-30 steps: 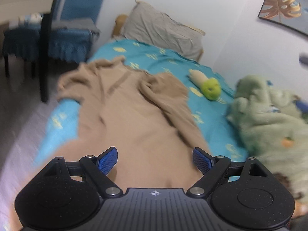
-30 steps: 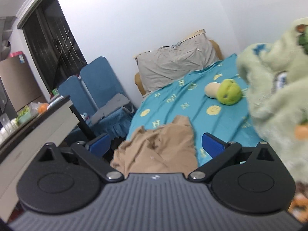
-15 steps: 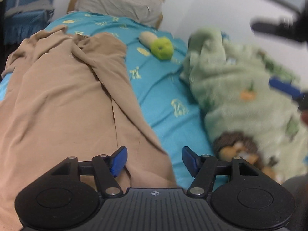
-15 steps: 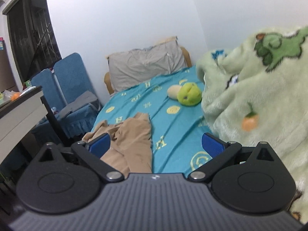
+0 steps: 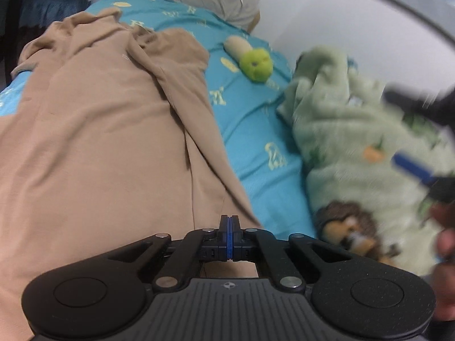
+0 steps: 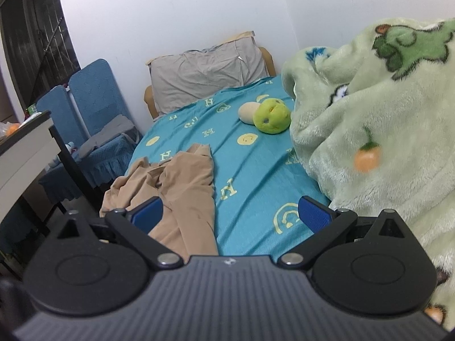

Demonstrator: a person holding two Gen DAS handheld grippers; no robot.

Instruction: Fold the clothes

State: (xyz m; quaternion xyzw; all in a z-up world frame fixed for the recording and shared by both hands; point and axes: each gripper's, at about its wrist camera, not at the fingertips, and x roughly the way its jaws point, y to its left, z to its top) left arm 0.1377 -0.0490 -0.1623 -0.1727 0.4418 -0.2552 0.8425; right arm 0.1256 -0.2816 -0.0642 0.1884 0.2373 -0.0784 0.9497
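letters "h" plus smiley faces print the teal sheet (image 6: 250, 176). we've got the left gripper (image 5: 230, 227) clamped together at the edge of the tan garment (image 5: 99, 142) lying on the bed, right gripper (image 6: 230, 213) spread wide above it

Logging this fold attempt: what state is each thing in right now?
left gripper: shut at the near edge of the tan garment
right gripper: open, holding nothing
tan garment: spread on the bed, rumpled, unfolded
green blanket: heaped
grey pillow: propped against the wall
green plush toy: lying on the sheet
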